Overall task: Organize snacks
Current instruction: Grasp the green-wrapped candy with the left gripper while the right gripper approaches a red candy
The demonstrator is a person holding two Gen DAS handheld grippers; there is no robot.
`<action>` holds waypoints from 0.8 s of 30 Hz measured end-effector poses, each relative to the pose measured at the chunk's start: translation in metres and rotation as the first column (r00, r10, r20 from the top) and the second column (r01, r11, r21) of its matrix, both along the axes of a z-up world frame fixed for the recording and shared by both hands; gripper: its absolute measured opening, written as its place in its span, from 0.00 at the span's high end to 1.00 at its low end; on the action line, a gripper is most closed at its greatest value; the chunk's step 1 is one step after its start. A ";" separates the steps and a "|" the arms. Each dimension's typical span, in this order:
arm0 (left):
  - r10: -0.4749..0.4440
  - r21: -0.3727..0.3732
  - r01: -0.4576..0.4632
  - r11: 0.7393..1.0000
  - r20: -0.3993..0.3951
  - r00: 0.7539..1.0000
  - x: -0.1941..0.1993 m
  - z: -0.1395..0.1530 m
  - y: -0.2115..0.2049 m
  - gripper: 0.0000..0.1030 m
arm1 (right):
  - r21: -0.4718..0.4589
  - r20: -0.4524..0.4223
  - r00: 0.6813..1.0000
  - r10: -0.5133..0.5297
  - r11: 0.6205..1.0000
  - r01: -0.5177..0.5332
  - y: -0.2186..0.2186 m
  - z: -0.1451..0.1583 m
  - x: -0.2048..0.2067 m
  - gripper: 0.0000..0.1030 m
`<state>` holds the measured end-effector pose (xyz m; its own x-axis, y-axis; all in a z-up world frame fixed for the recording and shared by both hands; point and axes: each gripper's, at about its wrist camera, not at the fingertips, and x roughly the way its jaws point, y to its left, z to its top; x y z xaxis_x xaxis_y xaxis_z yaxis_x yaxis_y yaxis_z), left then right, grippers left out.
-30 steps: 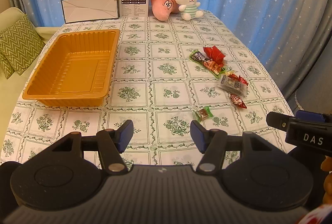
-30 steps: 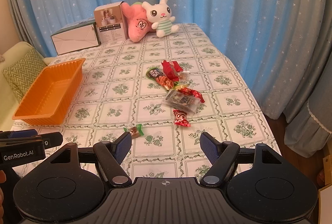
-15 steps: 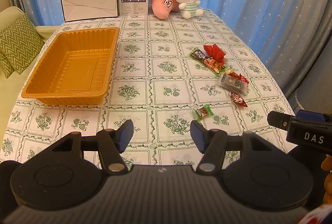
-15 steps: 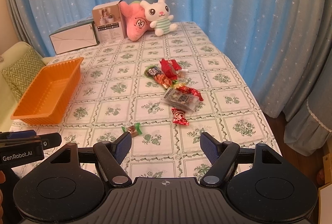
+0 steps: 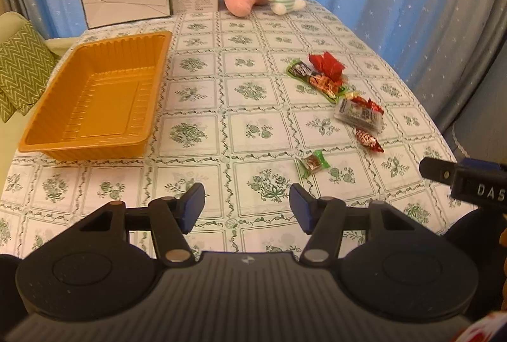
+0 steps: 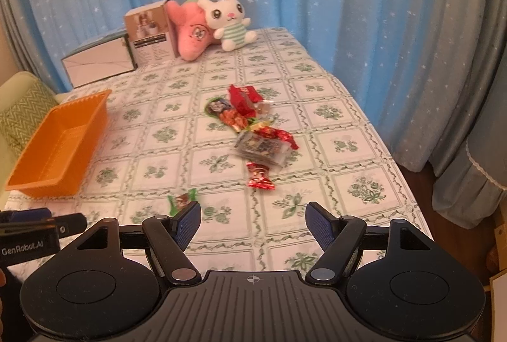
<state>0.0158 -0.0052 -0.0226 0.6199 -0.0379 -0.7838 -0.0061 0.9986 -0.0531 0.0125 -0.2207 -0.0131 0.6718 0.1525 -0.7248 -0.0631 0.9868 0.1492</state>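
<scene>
Claws hang low over the near edge of the bench point(image 5: 202, 107), side by side, both pointing across it. The left claw point(image 5: 247, 209) has its blue pads spread wide and holds nothing. The right claw point(image 6: 253, 226) is wide apart and bare too. Shiny crinkly snacks point(image 6: 253, 126) lie in a loose heap on the flowery cloth. A smooth orange tray point(image 5: 95, 101) with ribbed walls sits well apart, far left.
</scene>
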 end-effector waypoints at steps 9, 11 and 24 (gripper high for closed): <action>-0.070 0.006 0.071 0.997 -0.039 0.997 0.022 -0.023 -0.014 0.47 | 0.007 -0.035 0.999 -0.029 1.000 0.029 -0.013 -0.022 0.015 0.29; -0.086 0.003 0.086 0.996 -0.049 0.995 0.027 -0.027 -0.017 0.48 | 0.012 -0.039 0.999 -0.035 0.999 0.036 -0.015 -0.026 0.018 0.29; -0.371 -0.045 0.371 0.928 0.012 0.929 0.067 -0.058 -0.037 0.50 | 0.048 -0.044 0.998 -0.049 0.998 0.051 -0.021 -0.051 0.044 0.29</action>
<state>0.0828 -0.0421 -0.0810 0.5576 -0.3010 -0.7736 0.3642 0.9262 -0.0979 0.0570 -0.2420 -0.0646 0.6482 0.1558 -0.7454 -0.0064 0.9799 0.1992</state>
